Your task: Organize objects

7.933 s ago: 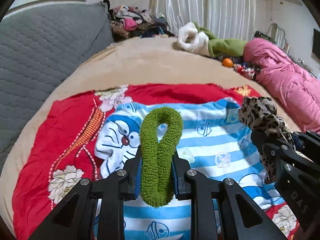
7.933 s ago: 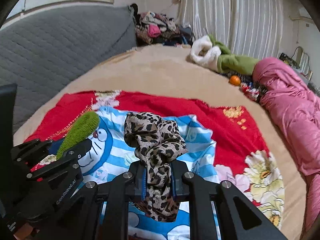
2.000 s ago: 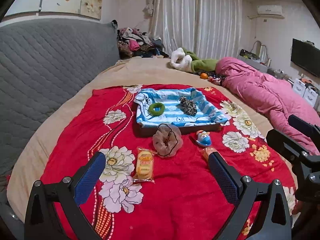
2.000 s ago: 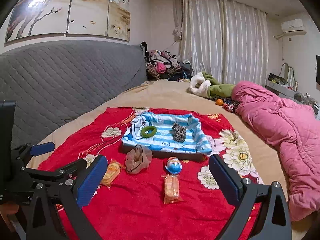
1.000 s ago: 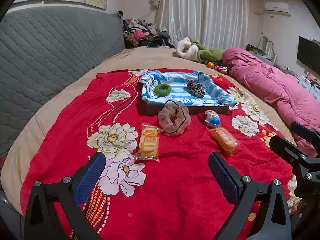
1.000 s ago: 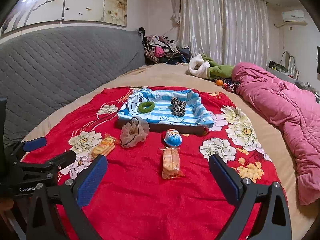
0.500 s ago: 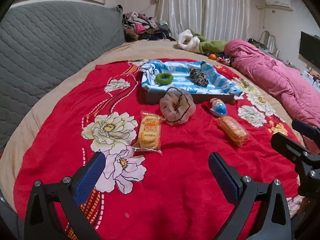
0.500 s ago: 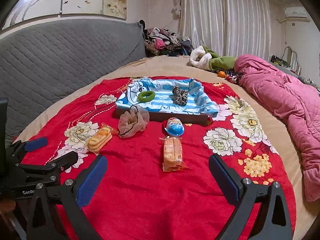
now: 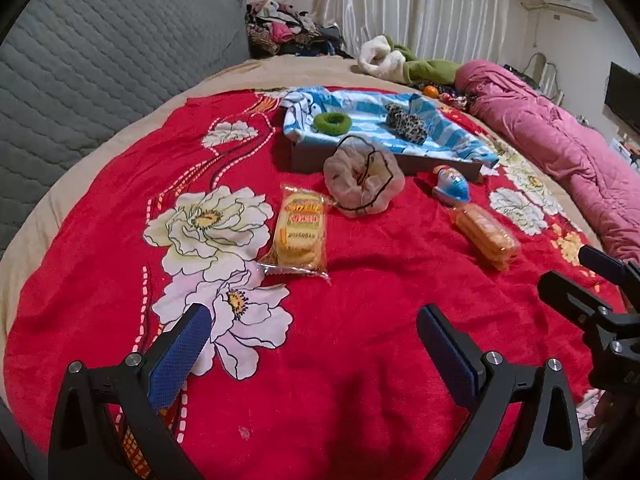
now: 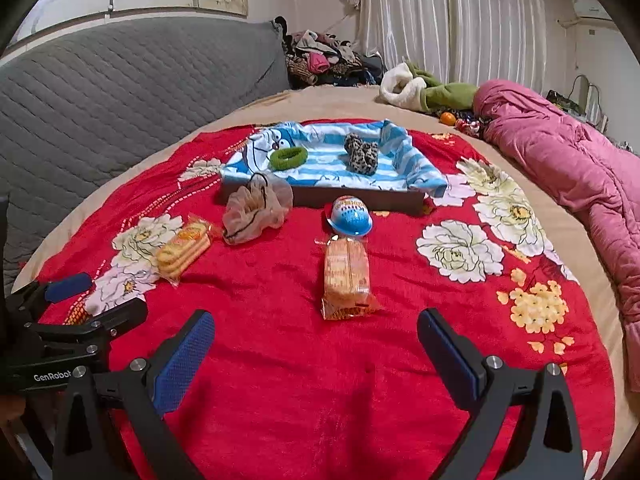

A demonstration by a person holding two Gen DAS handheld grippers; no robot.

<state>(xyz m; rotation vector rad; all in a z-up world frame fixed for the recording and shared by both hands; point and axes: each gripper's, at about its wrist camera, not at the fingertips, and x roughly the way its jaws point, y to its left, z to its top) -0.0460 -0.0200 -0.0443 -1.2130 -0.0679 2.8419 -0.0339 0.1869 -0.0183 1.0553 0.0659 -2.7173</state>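
Red flowered blanket [image 10: 280, 380] covers the bed and fills most of both views. At upper centre of the frame stands a box [image 10: 320, 196] lined with a blue striped cloth, and inside it lie a green hair ring [image 10: 289, 157] and a leopard scrunchie [image 10: 361, 154], so this part seems done. Four things are left outside: a beige scrunchie [image 10: 256, 212] touching the box front, a blue egg toy [image 10: 352, 216], and two biscuit packs, one at centre [image 10: 346, 276] and one at left [image 10: 182, 252].

The left gripper [image 9: 312, 344] and the right gripper [image 10: 316, 344] are both wide apart and hold nothing. About eight seconds ago each was clamped on a hair tie above the box; since then both have let go and drawn back, and over the last two seconds they come lower and nearer to the packs.
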